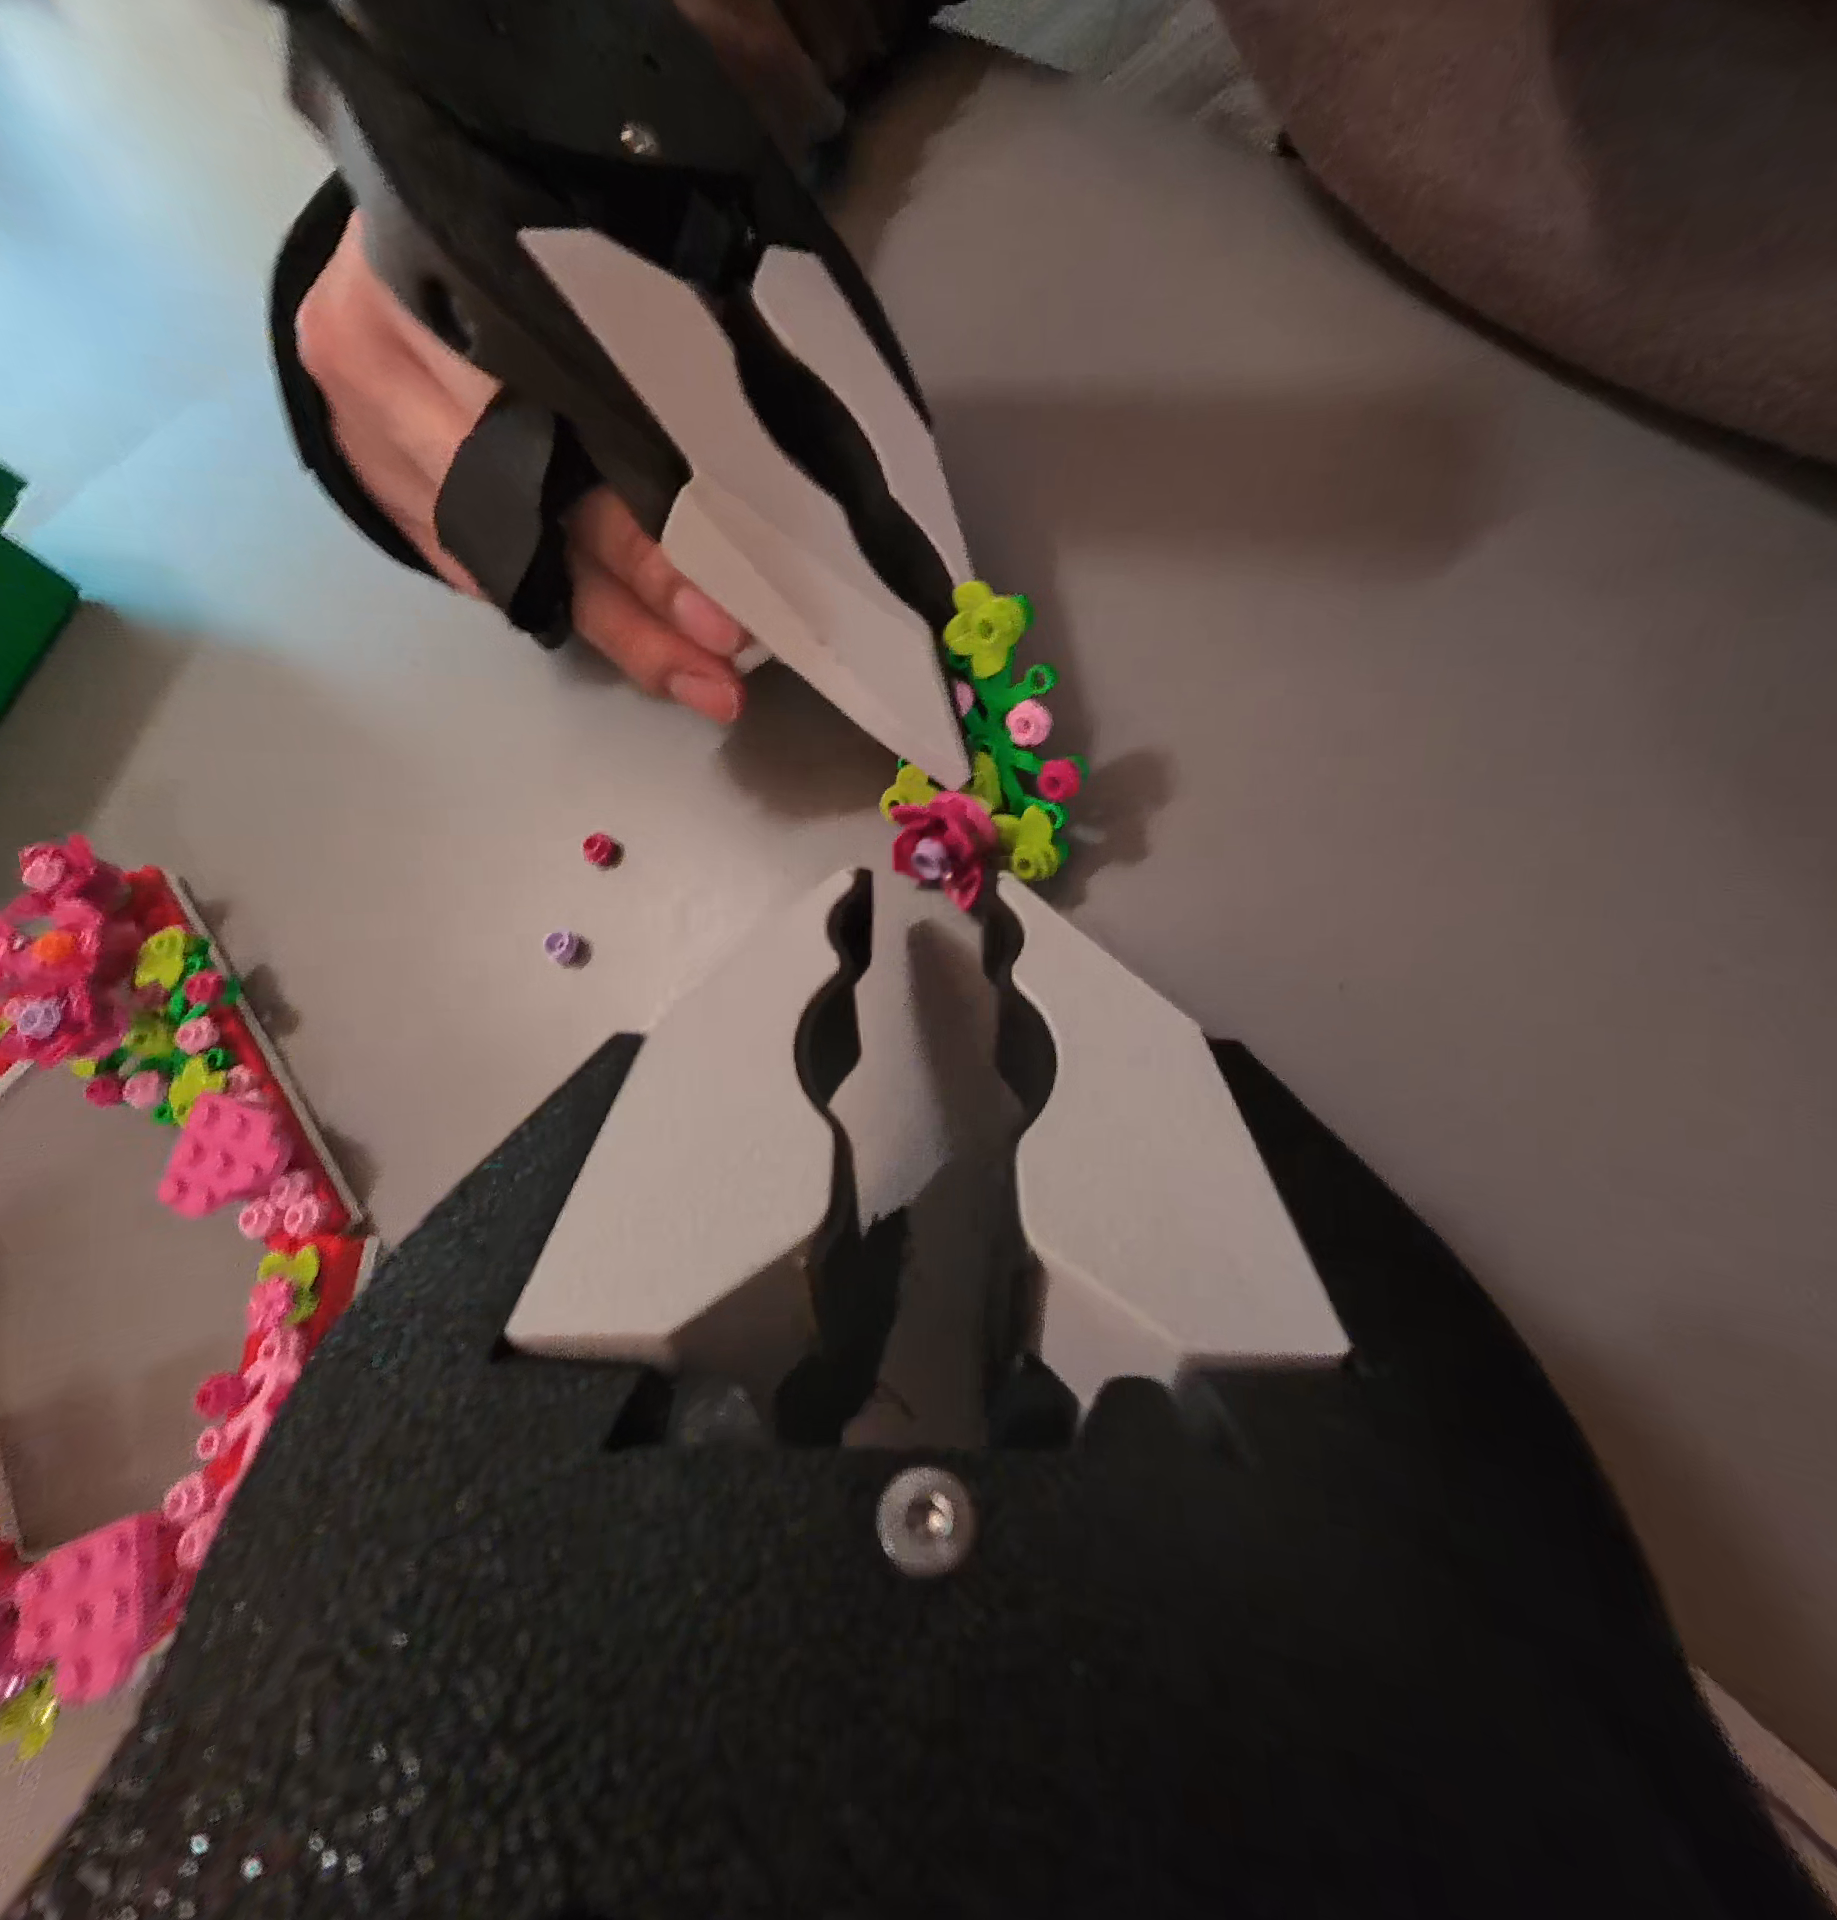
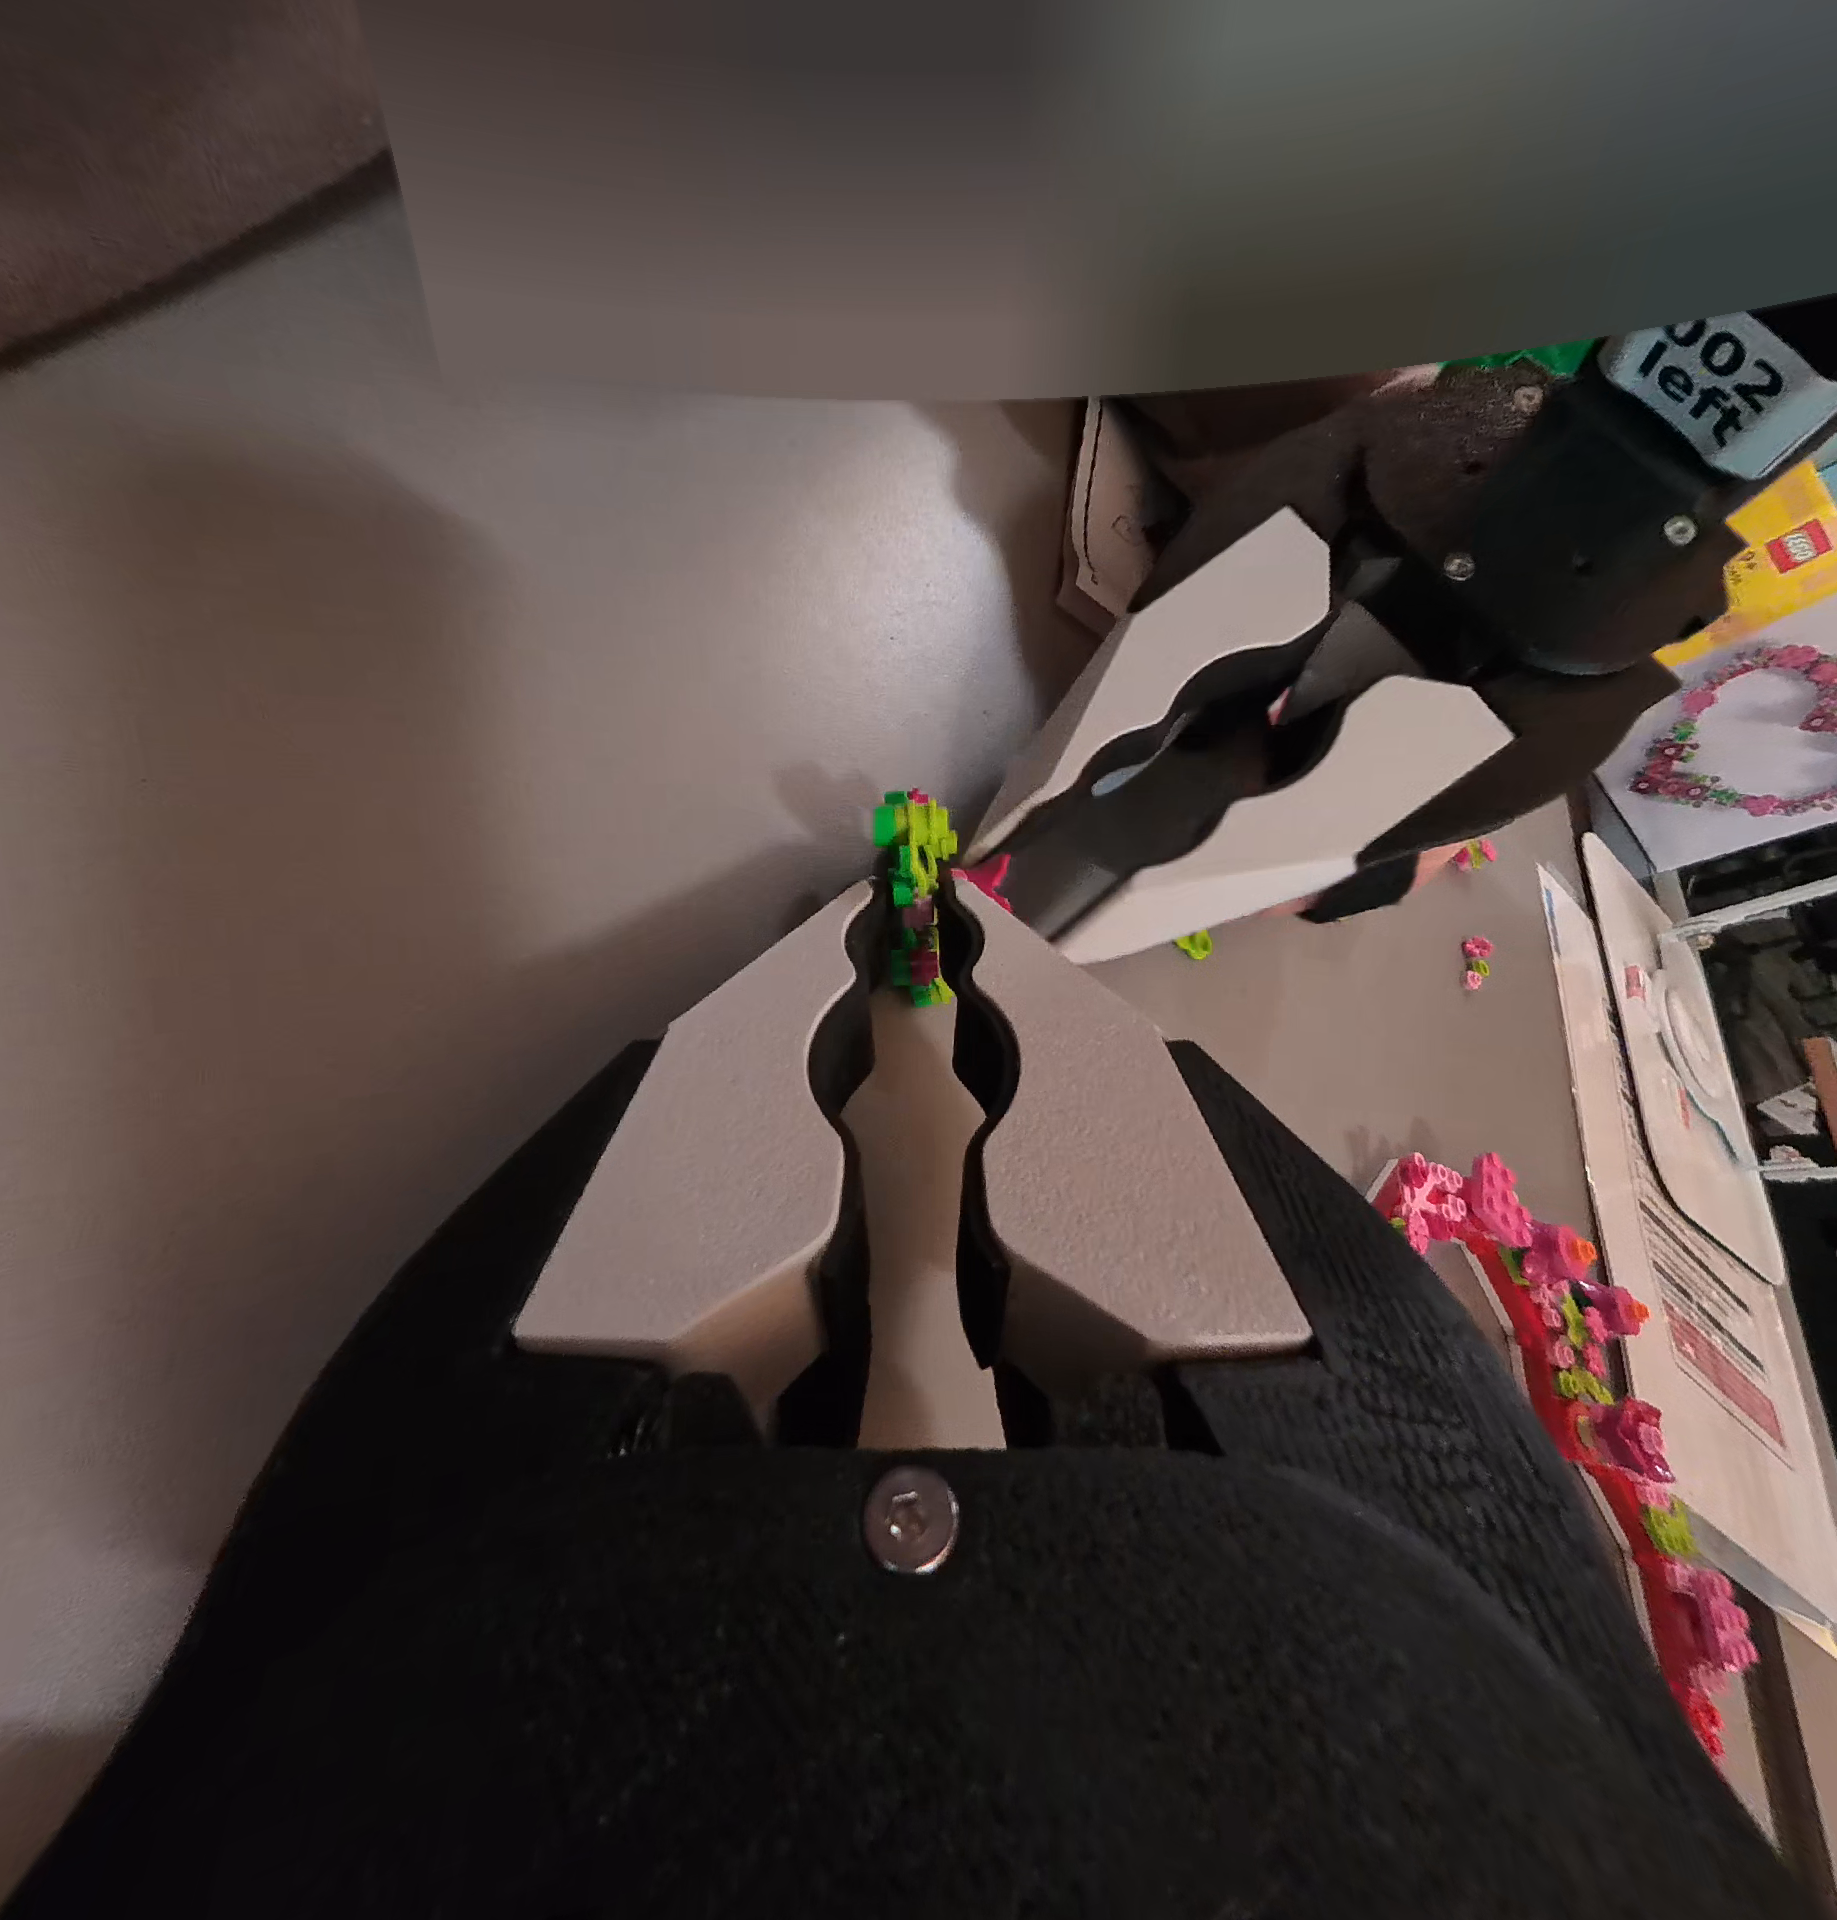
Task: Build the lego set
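A green plant sprig carries lime and pink flowers. My right gripper is shut on the sprig and holds it on edge just above the grey table. In the left wrist view the right gripper comes in from the top. My left gripper pinches a magenta flower at its tips, against the lower end of the sprig. In the right wrist view the left gripper enters from the upper right, with a bit of pink showing at its tips.
A red heart-shaped frame covered in pink flowers lies to the left. A dark pink stud and a lavender stud lie loose on the table. The set box, papers and small loose pieces sit farther off. Both grippers' tips are close together, under 4 cm apart. My left tips are roughly 7 cm from the dark pink stud.
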Demonstrator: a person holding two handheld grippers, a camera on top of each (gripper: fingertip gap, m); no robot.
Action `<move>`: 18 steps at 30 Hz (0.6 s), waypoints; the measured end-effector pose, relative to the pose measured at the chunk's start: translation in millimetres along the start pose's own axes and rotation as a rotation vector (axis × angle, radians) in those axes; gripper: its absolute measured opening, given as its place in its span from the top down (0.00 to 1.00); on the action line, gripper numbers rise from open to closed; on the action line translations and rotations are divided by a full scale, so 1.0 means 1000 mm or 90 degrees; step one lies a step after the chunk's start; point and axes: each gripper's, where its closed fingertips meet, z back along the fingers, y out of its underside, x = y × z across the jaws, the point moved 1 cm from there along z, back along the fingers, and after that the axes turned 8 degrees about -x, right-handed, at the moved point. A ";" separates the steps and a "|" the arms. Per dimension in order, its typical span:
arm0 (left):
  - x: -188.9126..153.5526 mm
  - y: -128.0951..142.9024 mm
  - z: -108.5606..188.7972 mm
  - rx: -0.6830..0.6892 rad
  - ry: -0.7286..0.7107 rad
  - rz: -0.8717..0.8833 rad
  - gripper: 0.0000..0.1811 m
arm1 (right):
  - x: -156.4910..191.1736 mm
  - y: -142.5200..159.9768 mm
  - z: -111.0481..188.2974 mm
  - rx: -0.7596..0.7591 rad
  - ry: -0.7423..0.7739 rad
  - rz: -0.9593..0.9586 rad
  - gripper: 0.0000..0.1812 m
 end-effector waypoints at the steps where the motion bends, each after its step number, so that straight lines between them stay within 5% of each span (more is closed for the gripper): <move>1: 0.003 0.001 0.003 0.005 -0.017 0.003 0.87 | -0.001 0.000 0.000 0.001 0.003 -0.001 0.96; 8: 0.007 -0.032 0.017 -0.049 -0.155 0.039 0.74 | -0.005 0.002 -0.001 0.011 0.018 -0.011 0.96; 10: -0.007 -0.029 0.008 -0.008 -0.174 -0.003 0.72 | -0.006 0.003 -0.001 0.014 0.022 -0.013 0.96; 18: -0.021 -0.019 -0.007 0.086 -0.260 -0.139 0.87 | -0.010 0.005 -0.001 0.021 0.031 -0.033 0.96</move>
